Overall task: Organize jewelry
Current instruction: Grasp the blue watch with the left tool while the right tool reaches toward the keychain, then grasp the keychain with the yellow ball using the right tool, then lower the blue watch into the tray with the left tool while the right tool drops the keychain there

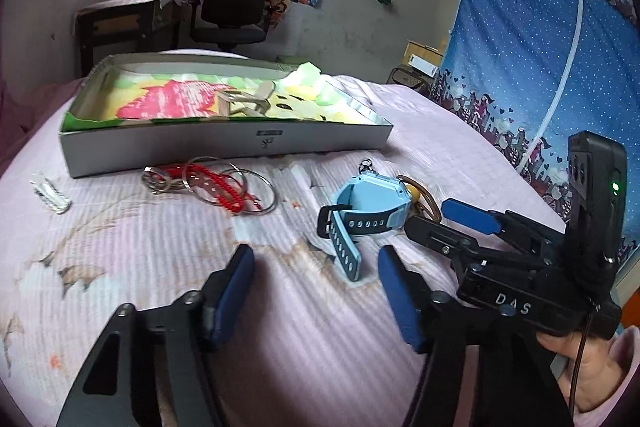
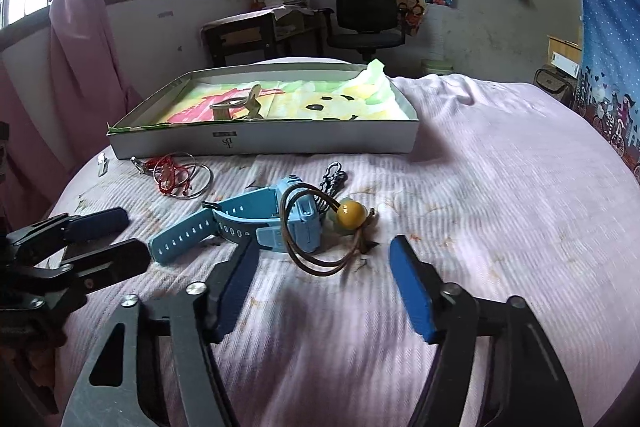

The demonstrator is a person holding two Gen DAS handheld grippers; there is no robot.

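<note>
Left gripper (image 1: 316, 291) hangs wide and empty; the blue watch (image 1: 368, 207) lies at its twelve o'clock, the box (image 1: 224, 143) beyond. Right gripper (image 2: 324, 287), spread wide, faces the brown cord (image 2: 316, 259) draped over that watch; grab either and both may drag.

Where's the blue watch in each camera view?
Left wrist view: blue watch lies right of center, just beyond the open jaws.
Right wrist view: blue watch lies center-left, a brown cord looped over it.
Shared landmark: the white box behind it.
</note>
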